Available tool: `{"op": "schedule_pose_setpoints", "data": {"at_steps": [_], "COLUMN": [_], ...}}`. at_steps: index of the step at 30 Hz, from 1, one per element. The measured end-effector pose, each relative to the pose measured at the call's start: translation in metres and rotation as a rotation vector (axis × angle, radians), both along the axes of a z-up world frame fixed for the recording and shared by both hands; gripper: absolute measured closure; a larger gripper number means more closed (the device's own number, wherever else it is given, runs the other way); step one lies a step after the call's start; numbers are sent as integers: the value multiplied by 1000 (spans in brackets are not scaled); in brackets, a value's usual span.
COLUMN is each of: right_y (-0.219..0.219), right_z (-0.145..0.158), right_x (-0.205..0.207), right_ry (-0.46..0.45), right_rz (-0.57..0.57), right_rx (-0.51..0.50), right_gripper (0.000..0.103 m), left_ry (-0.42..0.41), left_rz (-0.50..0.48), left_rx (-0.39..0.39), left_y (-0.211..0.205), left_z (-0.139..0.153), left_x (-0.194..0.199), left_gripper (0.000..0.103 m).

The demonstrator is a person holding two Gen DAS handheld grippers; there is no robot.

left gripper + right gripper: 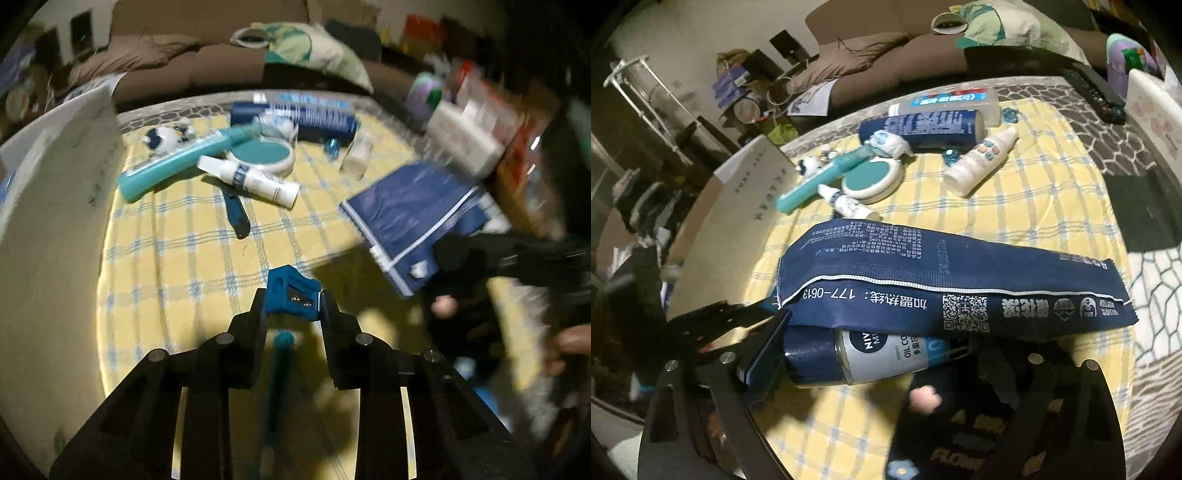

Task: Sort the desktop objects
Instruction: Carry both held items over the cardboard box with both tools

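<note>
My left gripper [293, 304] is shut on a small blue pencil sharpener [291, 293], held just above the yellow checked tablecloth [177, 258]. A teal pen [280, 365] lies under its jaws. The right gripper [480, 254] is at the lower right edge of a navy fabric bag [417, 218]. In the right wrist view that navy bag [960, 280] drapes across my right gripper [882, 332]. A silver bottle with a dark blue cap [871, 354] lies crosswise between the jaws. Its cap rests against the left finger [768, 343]; the other finger is hidden.
A cardboard box [55, 206] stands at the left. Farther back lie a teal tube [173, 162], a white spray bottle [251, 179], a round teal compact [264, 153], a dark blue tube [295, 114] and a blue cutter [236, 214]. A remote control [1097, 92] lies at the far right.
</note>
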State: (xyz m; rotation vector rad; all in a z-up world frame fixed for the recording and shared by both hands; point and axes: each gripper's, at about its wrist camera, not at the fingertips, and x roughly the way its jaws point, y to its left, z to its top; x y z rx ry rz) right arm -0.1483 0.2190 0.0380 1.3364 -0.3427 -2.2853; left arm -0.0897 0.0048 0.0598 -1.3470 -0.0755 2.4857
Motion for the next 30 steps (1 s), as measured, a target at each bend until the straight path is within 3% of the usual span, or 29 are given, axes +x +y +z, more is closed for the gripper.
{"op": "schedule_pose_setpoints", "data": {"at_steps": [7,15,23,30], "right_y": [-27,-88,-162,-241], "right_z": [41,94,121,115], "right_x": [22,51,63,59], "right_ry": [68,180,247,281], "right_rz": [63,176,304,459], "right_rx": [46,138,166,220], "right_gripper": [7,7,7,7], "left_ry": [65,108,84,6], "left_rz": [2,87,186,184], "left_rx": [98,69,55,38], "left_y": [-50,-125,-209,-231], "left_z": [78,117,114,73], "left_x": [41,66,78,74], "left_gripper": [78,78,77,77]}}
